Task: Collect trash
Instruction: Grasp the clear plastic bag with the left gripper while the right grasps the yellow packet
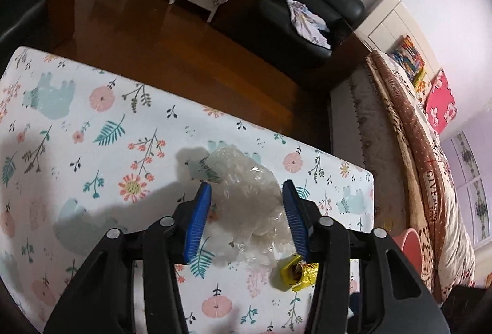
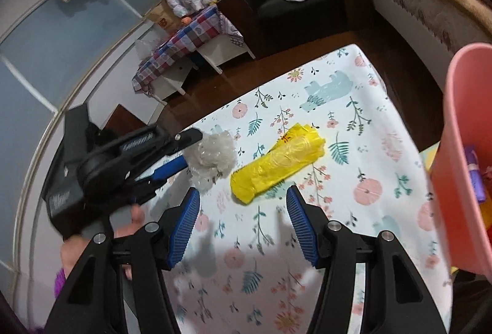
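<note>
A crumpled wad of clear plastic (image 1: 246,204) lies on the floral tablecloth (image 1: 92,149). My left gripper (image 1: 247,184) is open and straddles it, a blue pad close on each side of the wad. The right wrist view shows the same wad (image 2: 215,157) at the tips of the left gripper (image 2: 193,149). A rolled yellow plastic bag (image 2: 276,161) lies to the right of the wad. My right gripper (image 2: 243,189) hovers open just short of the bag's near end, holding nothing. One end of the yellow bag (image 1: 299,274) peeks out beside the left gripper's right finger.
A pink bin (image 2: 461,149) holding some trash stands off the table's right edge, and its rim (image 1: 410,244) shows in the left wrist view. A hand (image 2: 132,223) holds the left gripper. Beyond the table (image 2: 369,211) are wooden floor, a black armchair (image 1: 307,5) and a bed (image 1: 415,165).
</note>
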`<state>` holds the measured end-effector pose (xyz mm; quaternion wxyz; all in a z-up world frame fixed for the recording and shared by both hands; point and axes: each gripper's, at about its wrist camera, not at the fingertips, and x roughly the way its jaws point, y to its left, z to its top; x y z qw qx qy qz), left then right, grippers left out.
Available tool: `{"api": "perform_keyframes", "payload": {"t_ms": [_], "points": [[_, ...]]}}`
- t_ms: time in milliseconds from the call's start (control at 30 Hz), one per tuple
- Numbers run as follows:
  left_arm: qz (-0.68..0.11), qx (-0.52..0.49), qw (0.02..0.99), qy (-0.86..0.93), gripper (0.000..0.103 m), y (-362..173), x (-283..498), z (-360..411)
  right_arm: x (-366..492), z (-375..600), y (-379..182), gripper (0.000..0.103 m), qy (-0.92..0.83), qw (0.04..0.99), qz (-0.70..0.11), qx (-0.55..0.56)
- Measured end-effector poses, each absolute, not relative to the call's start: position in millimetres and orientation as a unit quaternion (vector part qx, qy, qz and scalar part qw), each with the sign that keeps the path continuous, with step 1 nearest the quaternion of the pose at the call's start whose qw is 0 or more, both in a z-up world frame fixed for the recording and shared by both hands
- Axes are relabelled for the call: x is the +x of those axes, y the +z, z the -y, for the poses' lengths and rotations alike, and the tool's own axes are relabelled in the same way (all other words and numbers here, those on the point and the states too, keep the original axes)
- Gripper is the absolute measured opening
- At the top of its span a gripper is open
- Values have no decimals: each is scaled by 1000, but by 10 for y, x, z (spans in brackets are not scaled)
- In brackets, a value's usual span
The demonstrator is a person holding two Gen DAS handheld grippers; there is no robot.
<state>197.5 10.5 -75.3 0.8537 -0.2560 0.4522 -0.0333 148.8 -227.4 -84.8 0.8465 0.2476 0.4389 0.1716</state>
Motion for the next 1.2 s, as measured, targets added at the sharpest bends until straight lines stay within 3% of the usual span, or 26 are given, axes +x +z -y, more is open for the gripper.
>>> {"api": "perform_keyframes", "payload": {"t_ms": [100, 400, 667, 767, 900, 1200], "points": [[-448, -260, 854, -46, 38, -764, 1923, -158, 1614, 2257, -908, 58, 158, 835, -450, 276], [-409, -244, 877, -67, 37, -580, 1576, -378, 1945, 2244, -1134, 58, 82, 806, -480, 337], [-383, -229, 893, -63, 37, -447, 1269, -538, 2113, 1914, -1071, 57, 28, 845, -475, 244], [-384, -234, 891, -61, 37, -437, 1205, -596, 2129, 1795, -1081, 37, 19, 862, -471, 188], [-384, -241, 890, -55, 37, -438, 1117, -682, 2065, 1750, -1104, 20, 36, 869, -468, 158], [-381, -232, 893, -65, 37, -358, 850, -649, 1594, 1711, -985, 16, 107, 869, -472, 101]]}}
